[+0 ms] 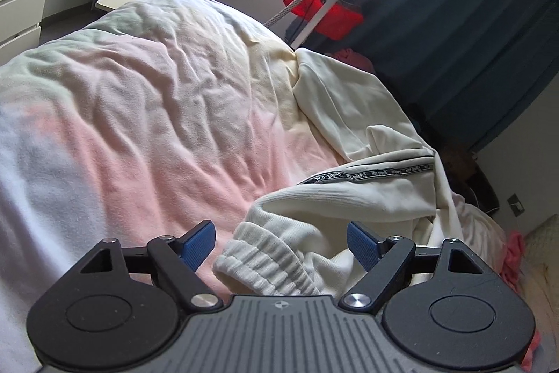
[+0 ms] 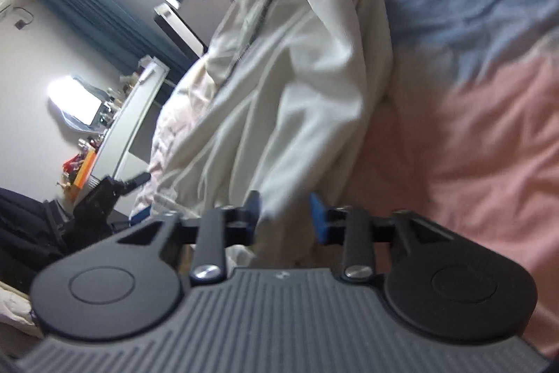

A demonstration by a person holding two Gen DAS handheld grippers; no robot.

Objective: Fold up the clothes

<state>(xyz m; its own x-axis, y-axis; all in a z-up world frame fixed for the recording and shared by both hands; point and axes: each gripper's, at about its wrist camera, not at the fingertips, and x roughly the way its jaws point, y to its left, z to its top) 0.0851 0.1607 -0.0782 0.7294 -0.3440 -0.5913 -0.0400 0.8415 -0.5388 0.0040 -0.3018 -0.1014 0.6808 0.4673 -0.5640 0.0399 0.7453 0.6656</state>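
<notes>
Cream trousers, crumpled on pink bedspread; left gripper wide open astride ribbed cuff, holding nothing; right gripper narrowed around a fabric fold, contact blurred; risk: thin pinch slips, collapsing the fold.

Rumpled pink bedspread fills the near ground (a blue patch shows in the right wrist view). Far left, white drawers. Far right, dark blue curtains, red bag.

Right wrist view motion-blurred; cream garment edge between fingers indistinct.
</notes>
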